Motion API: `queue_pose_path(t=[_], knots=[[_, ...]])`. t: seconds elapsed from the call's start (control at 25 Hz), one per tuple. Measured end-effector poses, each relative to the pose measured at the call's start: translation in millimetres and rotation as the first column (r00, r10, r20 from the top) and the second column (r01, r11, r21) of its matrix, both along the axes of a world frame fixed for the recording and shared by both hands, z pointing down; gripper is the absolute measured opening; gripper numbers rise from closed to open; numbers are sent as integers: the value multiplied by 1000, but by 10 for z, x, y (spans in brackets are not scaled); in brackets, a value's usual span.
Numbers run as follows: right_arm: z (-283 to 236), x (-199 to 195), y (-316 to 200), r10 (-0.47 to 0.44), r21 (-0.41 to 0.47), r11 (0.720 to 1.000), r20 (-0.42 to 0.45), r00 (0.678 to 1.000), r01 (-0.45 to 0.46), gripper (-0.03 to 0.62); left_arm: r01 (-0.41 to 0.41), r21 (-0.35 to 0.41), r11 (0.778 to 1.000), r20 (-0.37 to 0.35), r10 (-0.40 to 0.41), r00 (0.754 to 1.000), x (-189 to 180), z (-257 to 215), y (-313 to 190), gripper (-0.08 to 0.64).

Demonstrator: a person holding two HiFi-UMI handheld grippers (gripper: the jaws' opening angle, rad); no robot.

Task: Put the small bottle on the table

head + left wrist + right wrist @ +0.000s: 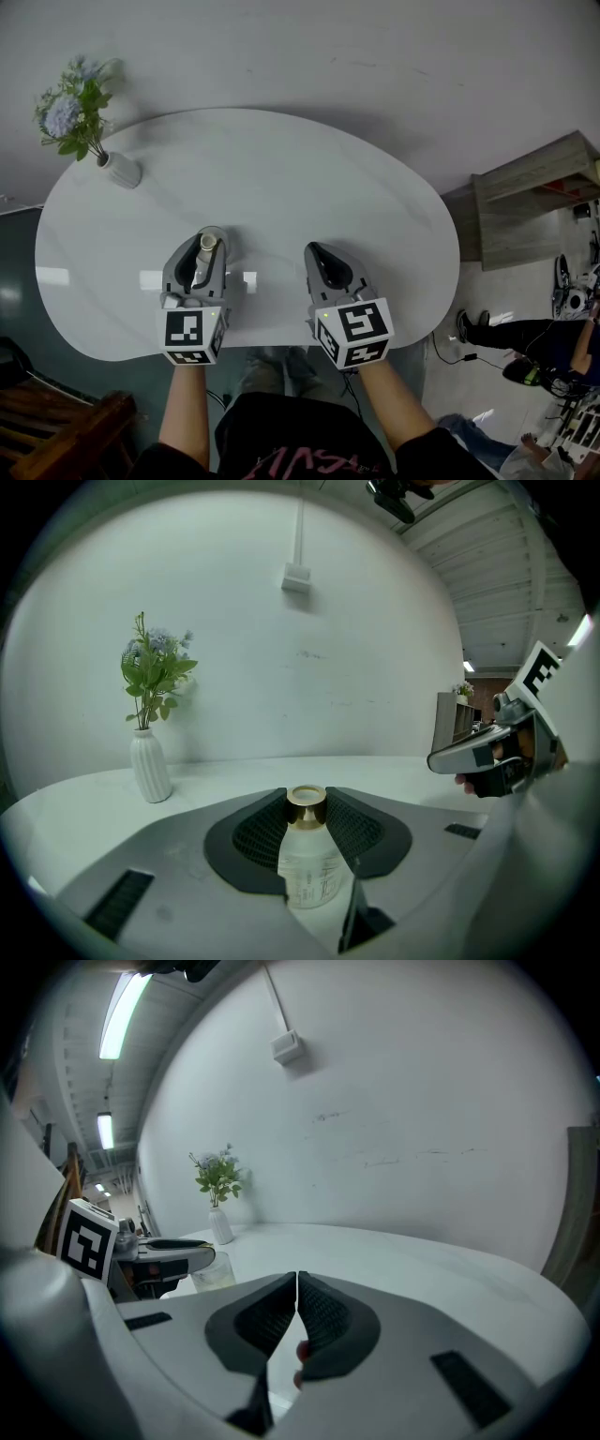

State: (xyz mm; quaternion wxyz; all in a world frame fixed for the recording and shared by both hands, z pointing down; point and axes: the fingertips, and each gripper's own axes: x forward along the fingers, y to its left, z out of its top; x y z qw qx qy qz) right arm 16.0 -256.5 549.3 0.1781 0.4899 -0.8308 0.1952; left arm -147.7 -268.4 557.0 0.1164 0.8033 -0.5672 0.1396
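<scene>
A small clear bottle [207, 245] with a gold cap [306, 805] stands upright between the jaws of my left gripper [208, 236], which is shut on its neck and shoulders. In the right gripper view the bottle's glass base [212, 1272] shows below the left gripper [173, 1247], low over the white oval table [281, 159]; I cannot tell whether it touches. My right gripper [313, 249] hovers beside it near the table's front edge, jaws shut [297, 1283] with nothing between them. It also shows at the right of the left gripper view [469, 757].
A white vase of flowers [120, 171] stands at the table's far left [150, 767]. A wooden shelf unit [530, 192] is off the right end. A person [525, 342] sits on the floor at right. Dark wooden furniture [56, 422] is at lower left.
</scene>
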Motion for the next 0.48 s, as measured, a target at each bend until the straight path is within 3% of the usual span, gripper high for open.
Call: queue_pose_path(t=[0.48], knots=[[96, -28, -24, 4, -24, 1000, -3, 1000, -4, 67, 2, -10, 1000, 0, -2, 1000, 8, 54, -16, 132]])
